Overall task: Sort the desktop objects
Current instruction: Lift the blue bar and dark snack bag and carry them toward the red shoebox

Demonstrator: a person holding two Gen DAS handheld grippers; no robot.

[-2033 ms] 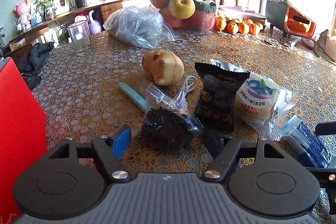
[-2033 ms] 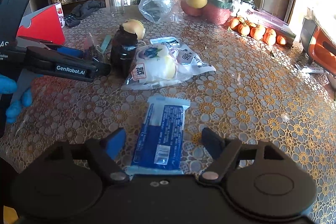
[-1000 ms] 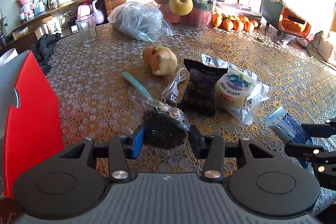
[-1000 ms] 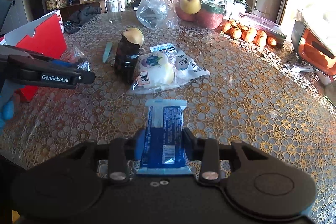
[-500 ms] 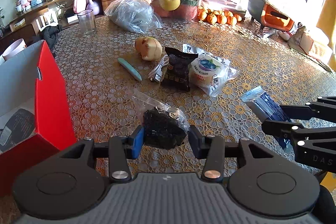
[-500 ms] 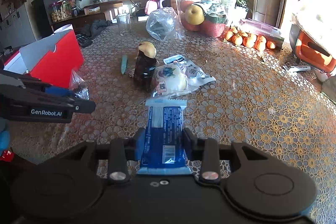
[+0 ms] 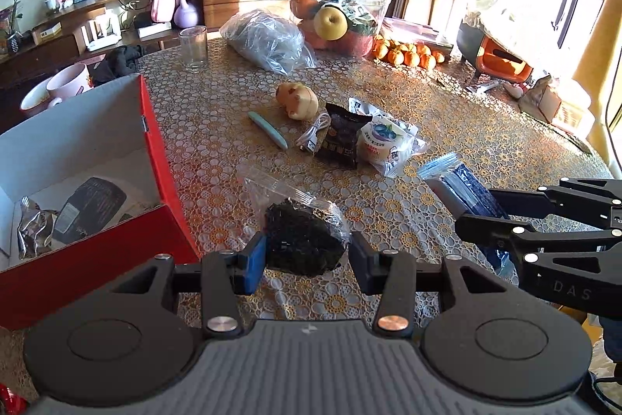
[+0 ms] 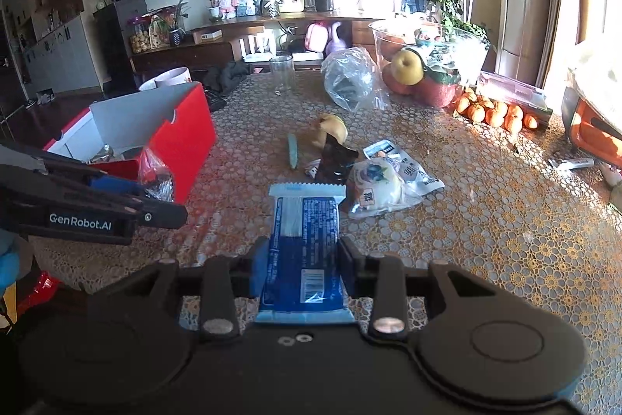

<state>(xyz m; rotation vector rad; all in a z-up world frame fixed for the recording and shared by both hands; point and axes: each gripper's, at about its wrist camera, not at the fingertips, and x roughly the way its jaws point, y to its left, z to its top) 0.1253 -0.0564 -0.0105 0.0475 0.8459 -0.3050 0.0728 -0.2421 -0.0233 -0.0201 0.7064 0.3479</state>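
Observation:
My left gripper point(image 7: 307, 259) is shut on a clear bag of dark bits point(image 7: 303, 240) and holds it above the table, just right of the open red box point(image 7: 163, 181). My right gripper point(image 8: 303, 267) is shut on a blue snack packet point(image 8: 303, 244), also lifted; it also shows in the left wrist view point(image 7: 466, 197). On the table lie a black pouch point(image 7: 340, 137), a bun in clear wrap point(image 7: 383, 142), a white cable point(image 7: 313, 137), a teal pen point(image 7: 268, 129) and a tan pig toy point(image 7: 297, 96). The red box point(image 8: 182, 139) holds several packets.
At the far side stand a glass point(image 7: 192, 47), a crumpled plastic bag point(image 7: 268, 39), a clear fruit bowl point(image 7: 342, 14) and tangerines point(image 7: 408, 55). An orange appliance point(image 7: 501, 61) is at the right. White mugs point(image 7: 66, 84) sit behind the box.
Both grippers closed on their items, the left on the dark bag and the right on the blue packet, then lifted and pulled back toward the red box.

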